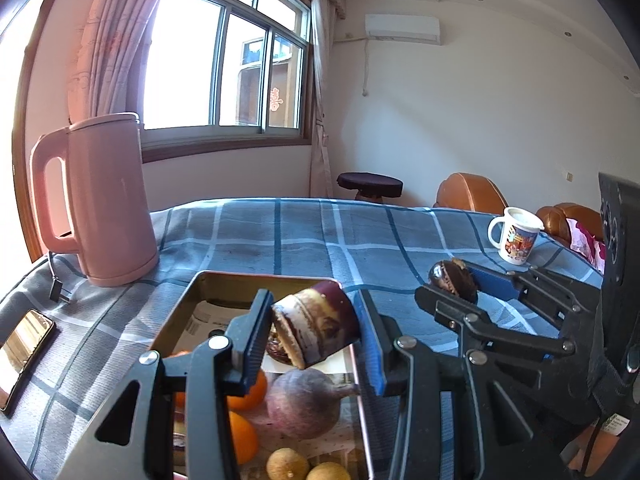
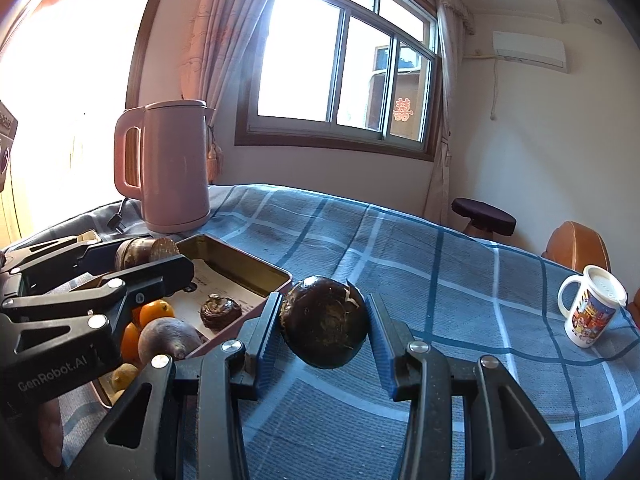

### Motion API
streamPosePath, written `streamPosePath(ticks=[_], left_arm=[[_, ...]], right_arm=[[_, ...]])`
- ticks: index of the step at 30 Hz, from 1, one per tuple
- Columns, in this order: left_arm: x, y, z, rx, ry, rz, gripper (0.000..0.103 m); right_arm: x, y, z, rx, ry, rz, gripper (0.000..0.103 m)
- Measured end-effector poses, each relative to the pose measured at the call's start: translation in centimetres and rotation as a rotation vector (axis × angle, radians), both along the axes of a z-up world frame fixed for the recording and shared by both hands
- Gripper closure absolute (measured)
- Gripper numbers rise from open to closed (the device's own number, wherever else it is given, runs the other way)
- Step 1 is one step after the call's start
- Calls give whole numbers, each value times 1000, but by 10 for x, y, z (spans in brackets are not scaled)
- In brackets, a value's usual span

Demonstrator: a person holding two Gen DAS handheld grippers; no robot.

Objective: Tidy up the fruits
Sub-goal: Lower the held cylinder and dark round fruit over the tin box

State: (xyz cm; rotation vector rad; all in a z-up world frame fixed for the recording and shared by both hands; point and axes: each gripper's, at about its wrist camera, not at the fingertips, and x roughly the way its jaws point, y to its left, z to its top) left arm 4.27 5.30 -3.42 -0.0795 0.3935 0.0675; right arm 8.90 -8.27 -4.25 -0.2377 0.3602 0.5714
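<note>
Step in hand: I judge this the carrying step, with one dark fruit in each gripper and both on their way to the tin tray (image 1: 208, 280).
Left gripper (image 1: 316, 334): clenched on a short purple-brown piece (image 1: 320, 326) with a pale cut end, held in the air above the tray.
Right gripper (image 2: 325, 330): clenched on a round dark fruit (image 2: 324, 322), held above the cloth just right of the tray's near right corner.
Tray contents: oranges (image 1: 242, 436), a dull purple fruit (image 1: 304, 404), two small tan fruits (image 1: 287, 465) and another dark fruit (image 2: 220, 310), all lying on printed paper.
Next move, left: I judge that it calls for lowering the piece onto a bare patch of paper at the far end, clear of the purple fruit below it, before the jaws release.
Next move, right: I judge that it calls for a shift to the left, over the tray's rim, then the same descent.
Surface: a table under a blue checked cloth (image 2: 440, 280).
Also on the cloth: a pink kettle (image 1: 104, 200) at the far left, a phone (image 1: 24, 352) at the near left, a printed mug (image 2: 592, 312) at the right.
Room: a bright window (image 2: 340, 72) with pink curtains, an air conditioner (image 1: 402, 28) high on the white wall, a dark stool (image 1: 370, 186) and brown chairs (image 1: 468, 192) beyond the table.
</note>
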Motion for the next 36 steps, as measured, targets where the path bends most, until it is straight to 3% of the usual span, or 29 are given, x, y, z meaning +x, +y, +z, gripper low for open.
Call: streamPosePath(ticks=[36], left_arm=[[-20,71,-2,-34,24,144,60]], right_arm=[[-15,57,10,-26,-12,115,60]])
